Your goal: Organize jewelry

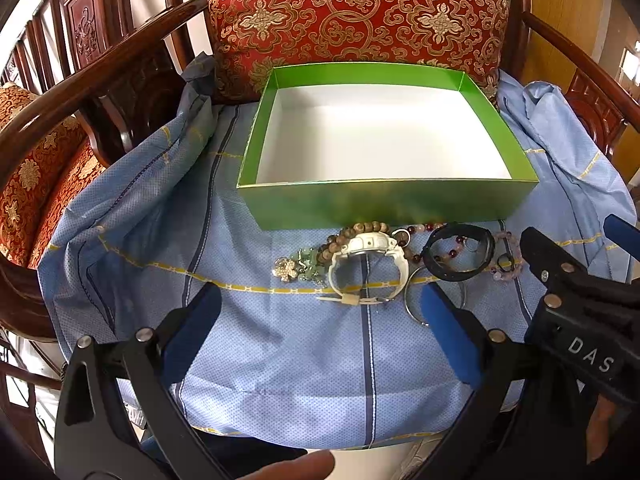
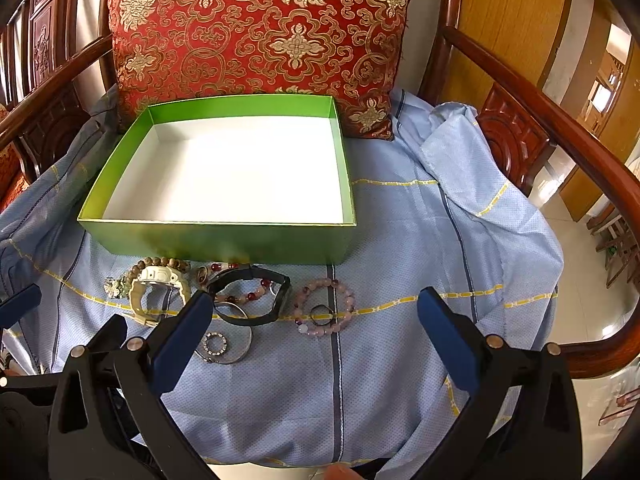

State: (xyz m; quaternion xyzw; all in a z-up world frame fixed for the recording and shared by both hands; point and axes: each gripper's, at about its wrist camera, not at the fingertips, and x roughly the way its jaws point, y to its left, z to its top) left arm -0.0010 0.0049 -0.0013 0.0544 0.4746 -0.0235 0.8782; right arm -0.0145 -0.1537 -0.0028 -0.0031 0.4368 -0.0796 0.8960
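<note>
Left wrist view: wooden armchair (image 1: 120,64) with dark curved arms, seat draped in a pale blue cloth (image 1: 280,352) crossed by yellow and navy lines. Red cushion (image 1: 360,12) with gold floral pattern propped upright against the chair back. Green box (image 1: 384,204) with a white floor on the cloth, just in front of the cushion, open at the top, nothing inside. Jewelry strung in a row on the cloth along the box's near wall: brooch (image 1: 285,269), green beads, brown bead bracelet (image 1: 340,240), white watch (image 1: 368,268), black band (image 1: 460,256), pink bead bracelet (image 1: 510,256), thin metal ring partly behind a blue pad. Left tool (image 1: 320,320) hovering low over the cloth, spread wide, gripping nothing, watch between and beyond its tips. Second red cushion on a neighbouring seat at far left.

Right wrist view: right tool (image 2: 314,316) likewise spread wide and empty above the cloth, pink bead bracelet (image 2: 324,306) and a small dark ring inside it lying between the tips. Round silver piece (image 2: 222,346) near the left pad. Wooden door panels (image 2: 508,28) behind the chair, pale tiled floor (image 2: 576,264) at right, more furniture further off, blurred.
</note>
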